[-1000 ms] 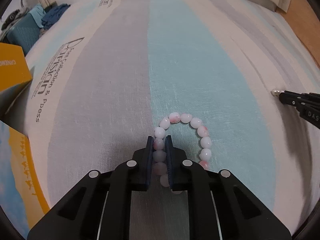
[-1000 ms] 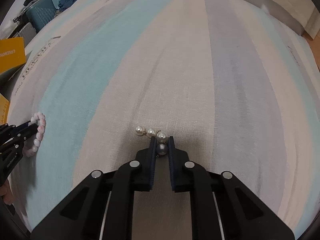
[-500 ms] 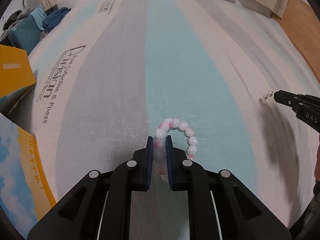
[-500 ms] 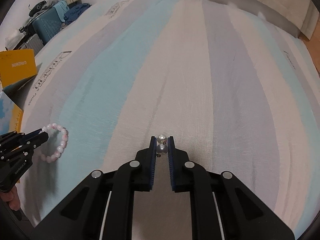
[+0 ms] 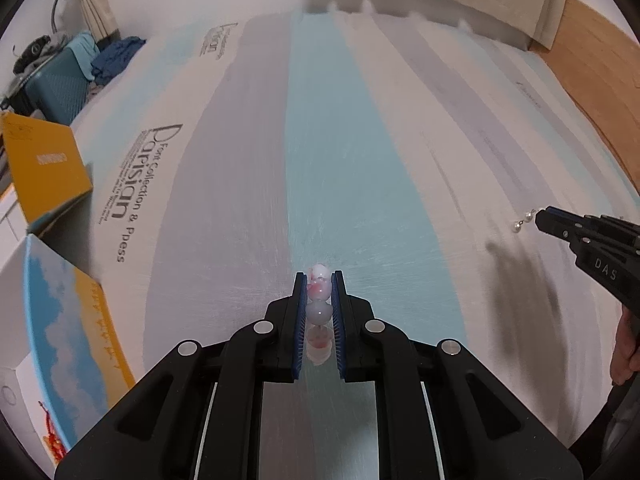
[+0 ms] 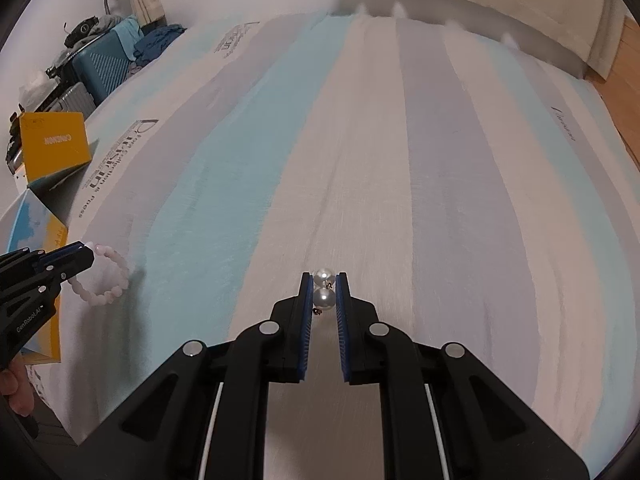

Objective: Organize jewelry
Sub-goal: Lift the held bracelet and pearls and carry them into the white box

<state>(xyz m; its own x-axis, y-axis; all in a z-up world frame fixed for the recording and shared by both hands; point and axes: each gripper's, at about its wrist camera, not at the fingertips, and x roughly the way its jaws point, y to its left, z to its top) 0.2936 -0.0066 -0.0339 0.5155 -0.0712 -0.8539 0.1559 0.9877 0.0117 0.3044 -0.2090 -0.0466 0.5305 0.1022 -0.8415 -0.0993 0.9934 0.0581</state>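
Observation:
My left gripper is shut on a pink and white bead bracelet, held clear above the striped bedsheet. From the right wrist view the same bracelet hangs as a loop from the left gripper at the left edge. My right gripper is shut on a string of white pearls, lifted off the sheet. In the left wrist view the right gripper comes in from the right with the pearls dangling at its tip.
An orange box and a blue and orange box stand at the bed's left side. A teal suitcase with clothes sits further back. A hand shows at the right edge. Wooden floor lies beyond the bed on the right.
Both grippers have risen from the sheet, lifting the bracelet and the pearls off it. The bracelet now hangs edge-on between the left fingers, and the pearls hang from the right ones.

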